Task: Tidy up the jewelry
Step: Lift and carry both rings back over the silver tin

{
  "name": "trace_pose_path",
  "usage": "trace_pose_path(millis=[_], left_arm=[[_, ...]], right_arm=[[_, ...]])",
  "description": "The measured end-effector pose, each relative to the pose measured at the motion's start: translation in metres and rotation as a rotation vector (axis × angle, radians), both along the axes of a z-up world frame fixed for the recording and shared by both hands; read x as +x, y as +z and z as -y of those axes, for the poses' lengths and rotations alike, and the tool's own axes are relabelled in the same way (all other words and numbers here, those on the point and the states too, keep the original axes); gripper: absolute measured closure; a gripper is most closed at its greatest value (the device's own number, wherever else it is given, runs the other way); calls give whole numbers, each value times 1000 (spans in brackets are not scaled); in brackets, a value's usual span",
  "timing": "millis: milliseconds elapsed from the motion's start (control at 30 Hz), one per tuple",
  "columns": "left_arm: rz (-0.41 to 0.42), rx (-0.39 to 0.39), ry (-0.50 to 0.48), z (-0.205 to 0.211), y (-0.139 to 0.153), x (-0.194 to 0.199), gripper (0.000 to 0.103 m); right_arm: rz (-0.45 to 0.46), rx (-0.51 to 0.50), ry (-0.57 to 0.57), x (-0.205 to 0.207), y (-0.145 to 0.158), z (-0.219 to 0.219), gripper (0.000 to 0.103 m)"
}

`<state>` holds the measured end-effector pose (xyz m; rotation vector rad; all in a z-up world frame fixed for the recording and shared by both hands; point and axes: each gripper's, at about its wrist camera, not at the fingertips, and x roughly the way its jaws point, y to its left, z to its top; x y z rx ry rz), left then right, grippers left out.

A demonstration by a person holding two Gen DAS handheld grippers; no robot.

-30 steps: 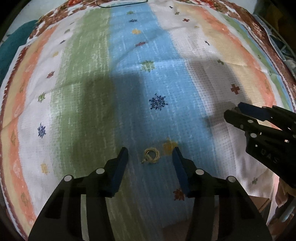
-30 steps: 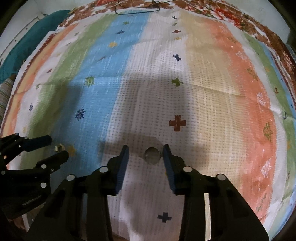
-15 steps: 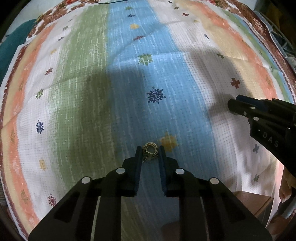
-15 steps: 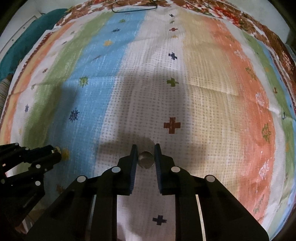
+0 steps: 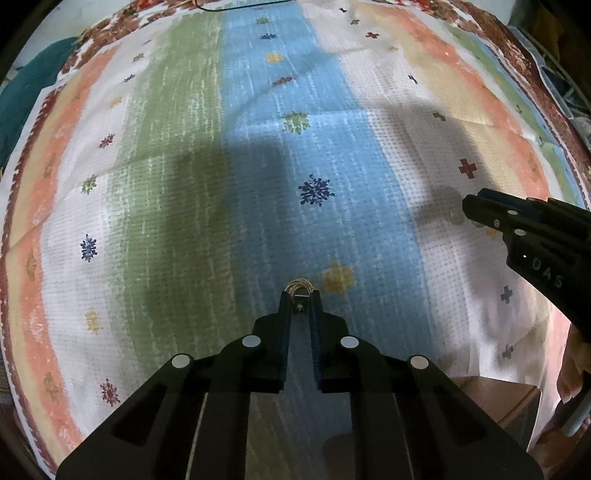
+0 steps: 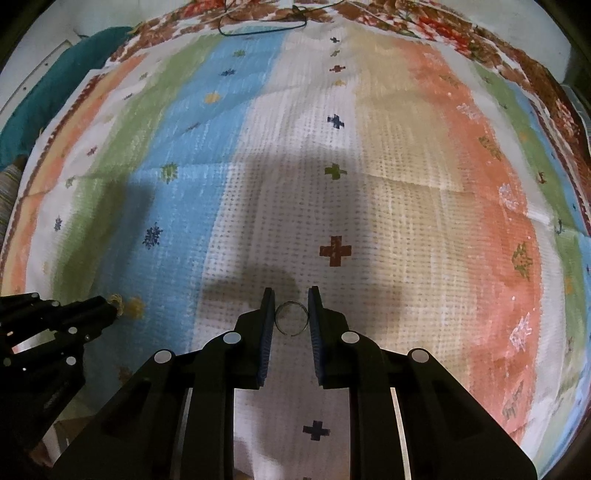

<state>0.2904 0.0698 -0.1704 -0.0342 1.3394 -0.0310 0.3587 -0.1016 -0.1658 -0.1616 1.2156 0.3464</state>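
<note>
- Left gripper (image 5: 300,300): fingers drawn close together, pinching a small coiled gold chain (image 5: 299,286); the coil's top loop stuck out past the fingertips, a clasp showing in the gap.
- The chain sat over the blue stripe of the striped cloth (image 5: 184,155), just beside a yellow star motif (image 5: 338,279), toward the cloth's near edge.
- Right gripper (image 6: 291,302): fingers narrowed onto a thin silver ring (image 6: 291,319), one blue pad on each side, touching or nearly touching its rim. The ring stood between the tips over the white stripe, near a red cross motif (image 6: 335,251).
- The two grippers were near each other, side by side; the right one showed at the right edge of the left view, the left one at the lower left of the right view.
- A dark cord (image 6: 262,27) lay at the cloth's far edge.
- A teal fabric (image 6: 48,96) lay off the cloth's far left corner.
</note>
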Motion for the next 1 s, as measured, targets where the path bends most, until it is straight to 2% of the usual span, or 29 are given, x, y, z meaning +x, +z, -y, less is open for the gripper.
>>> trace_pose_path(millis=[500, 1000], left_arm=[[42, -14, 16, -1, 26, -15, 93], [151, -31, 30, 9, 76, -36, 93]], right_arm=[[53, 6, 39, -29, 25, -5, 84], [131, 29, 44, -57, 61, 5, 84]])
